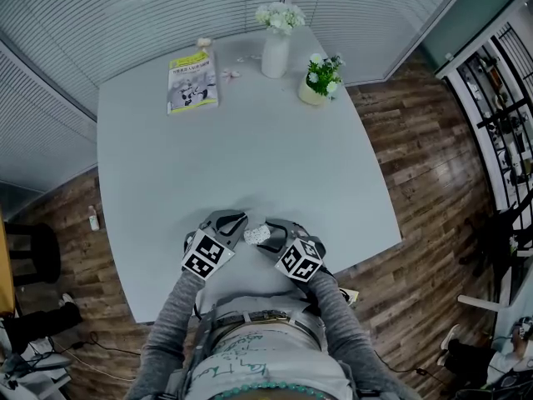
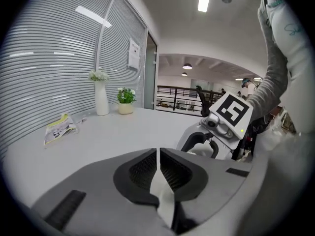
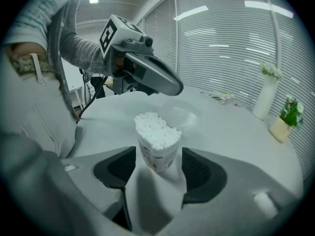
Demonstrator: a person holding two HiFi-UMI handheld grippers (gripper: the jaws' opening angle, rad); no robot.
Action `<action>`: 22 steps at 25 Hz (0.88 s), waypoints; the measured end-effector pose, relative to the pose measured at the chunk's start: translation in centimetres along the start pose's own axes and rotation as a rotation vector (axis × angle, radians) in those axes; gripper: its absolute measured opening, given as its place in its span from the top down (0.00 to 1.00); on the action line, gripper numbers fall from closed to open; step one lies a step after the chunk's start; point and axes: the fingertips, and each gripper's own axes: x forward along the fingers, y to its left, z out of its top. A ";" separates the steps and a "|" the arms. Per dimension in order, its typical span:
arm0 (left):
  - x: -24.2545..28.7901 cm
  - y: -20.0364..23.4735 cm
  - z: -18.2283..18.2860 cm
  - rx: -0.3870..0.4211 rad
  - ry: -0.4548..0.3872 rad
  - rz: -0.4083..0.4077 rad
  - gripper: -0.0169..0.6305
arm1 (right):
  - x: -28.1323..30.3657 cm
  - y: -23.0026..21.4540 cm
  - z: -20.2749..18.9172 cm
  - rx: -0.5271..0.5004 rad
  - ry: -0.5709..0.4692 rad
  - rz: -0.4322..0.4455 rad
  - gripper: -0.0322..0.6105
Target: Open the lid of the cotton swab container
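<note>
- Cotton swab container (image 3: 157,154), one small round tub packed with fluffy white tips, is standing uncapped near my edge of the table (image 1: 250,140). My right gripper (image 3: 158,161) is pinching its sides.
- One clear round lid (image 3: 181,113) is lying on the smooth grey tabletop just beyond it.
- I am angling my left gripper (image 2: 157,159) inward toward the right one, ribbed jaws all but pressed together on nothing.

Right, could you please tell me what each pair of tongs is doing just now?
Left tongs: closed, nothing visible between them.
Right tongs: closed on the open swab jar.
</note>
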 end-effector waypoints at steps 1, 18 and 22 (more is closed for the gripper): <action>-0.2 -0.1 0.3 -0.015 -0.015 -0.004 0.94 | -0.1 0.0 0.0 0.001 0.001 -0.001 0.51; -3.4 -1.9 -5.1 -0.035 0.092 0.062 0.75 | -1.6 0.9 -0.7 0.015 -0.005 -0.042 0.51; -3.4 -3.4 -6.7 -0.029 0.130 0.066 0.73 | -2.1 1.2 -1.0 0.027 -0.005 -0.046 0.52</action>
